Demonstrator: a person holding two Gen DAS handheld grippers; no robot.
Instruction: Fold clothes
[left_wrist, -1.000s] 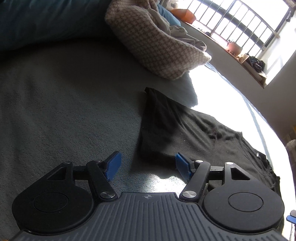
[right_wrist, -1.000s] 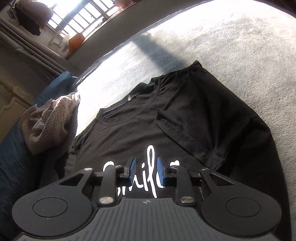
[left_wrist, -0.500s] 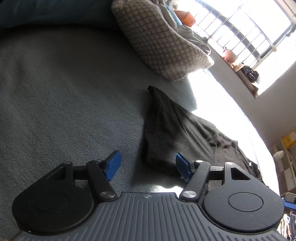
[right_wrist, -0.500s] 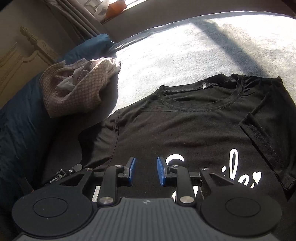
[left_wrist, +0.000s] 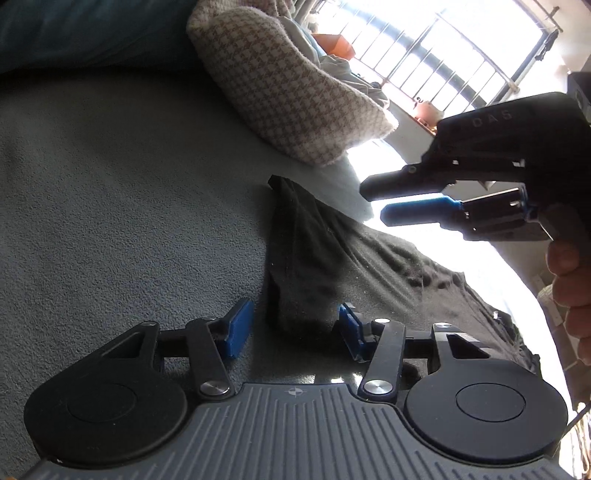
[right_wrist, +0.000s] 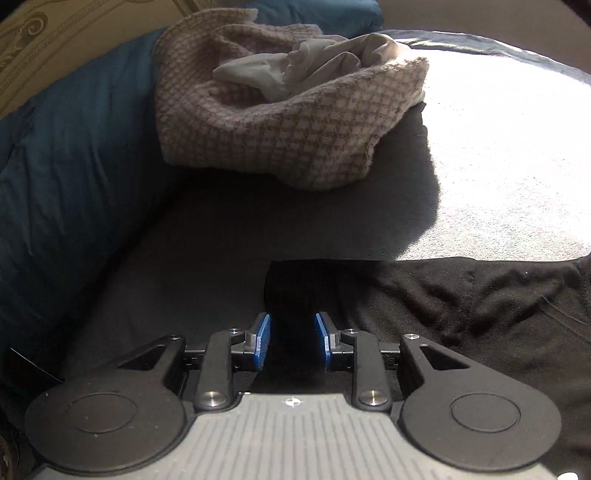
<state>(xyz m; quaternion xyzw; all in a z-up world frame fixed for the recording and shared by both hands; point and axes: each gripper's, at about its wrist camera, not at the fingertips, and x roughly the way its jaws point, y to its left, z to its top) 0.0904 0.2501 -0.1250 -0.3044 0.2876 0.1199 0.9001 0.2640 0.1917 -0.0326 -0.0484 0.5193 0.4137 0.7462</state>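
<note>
A black T-shirt (left_wrist: 369, 266) lies flat on the grey bed cover (left_wrist: 129, 206). Its sleeve end (left_wrist: 295, 258) points toward me in the left wrist view. My left gripper (left_wrist: 291, 328) is open, its blue pads either side of the sleeve's near edge. My right gripper (left_wrist: 380, 201) shows in the left wrist view, hovering above the sleeve, its jaws a little apart. In the right wrist view the right gripper (right_wrist: 291, 343) is open and empty over the sleeve (right_wrist: 291, 288), with the shirt body (right_wrist: 480, 306) to the right.
A heap of checked and grey clothes (right_wrist: 288, 110) lies beyond the sleeve; it also shows in the left wrist view (left_wrist: 295, 92). A blue duvet (right_wrist: 66, 166) runs along the left. A barred window (left_wrist: 461, 48) and sill stand behind. Sunlit cover (right_wrist: 498, 166) lies at right.
My right gripper has swung left from the shirt's printed front to the sleeve and has come into the left wrist view. My left gripper has moved closer to the sleeve end, its pads now astride it.
</note>
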